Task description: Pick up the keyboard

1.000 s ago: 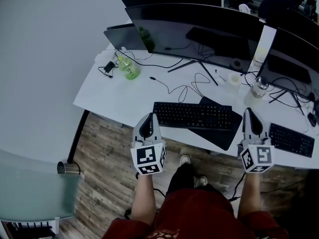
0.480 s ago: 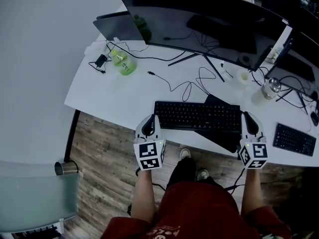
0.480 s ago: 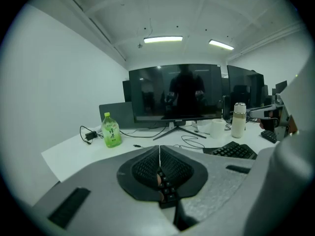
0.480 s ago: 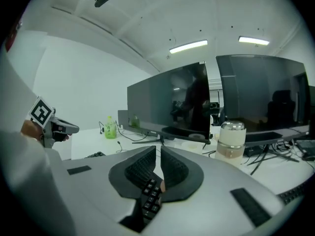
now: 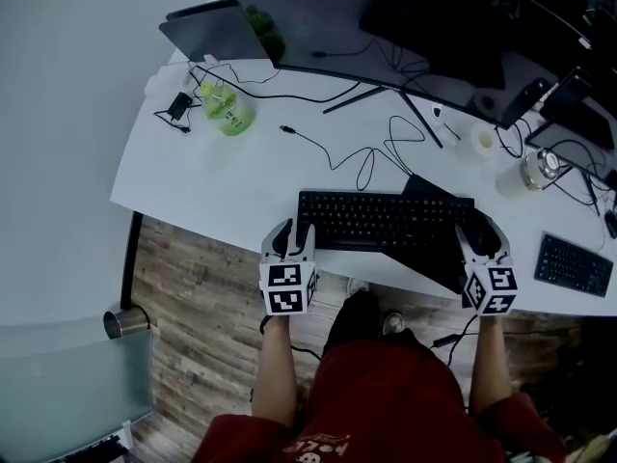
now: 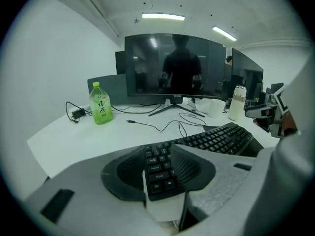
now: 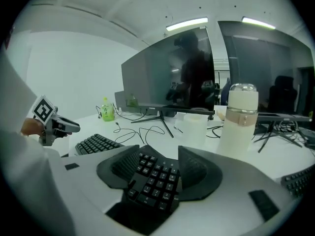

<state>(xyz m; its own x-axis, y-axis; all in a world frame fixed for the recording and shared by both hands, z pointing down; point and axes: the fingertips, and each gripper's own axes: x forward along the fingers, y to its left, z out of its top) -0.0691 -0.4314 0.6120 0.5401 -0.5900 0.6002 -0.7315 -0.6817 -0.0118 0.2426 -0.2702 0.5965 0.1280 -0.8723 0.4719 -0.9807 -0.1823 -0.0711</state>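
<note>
Jaws spread, the left gripper [image 5: 289, 232] straddles the left end of the keyboard [image 5: 386, 220], the right gripper [image 5: 479, 233] its right end. Both pairs have just been opening.

Head view stares steeply down from above the keyboard [image 5: 386, 222]. Left gripper view and right gripper view sit low and close at its two ends, facing the monitor [image 6: 174, 68]; all share the keyboard.

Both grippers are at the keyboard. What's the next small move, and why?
Probably ease both down until their jaws straddle the ends of the keyboard. The left gripper and right gripper have just been opening; a keyboard corner shows in each gap, but neither grips it.
</note>
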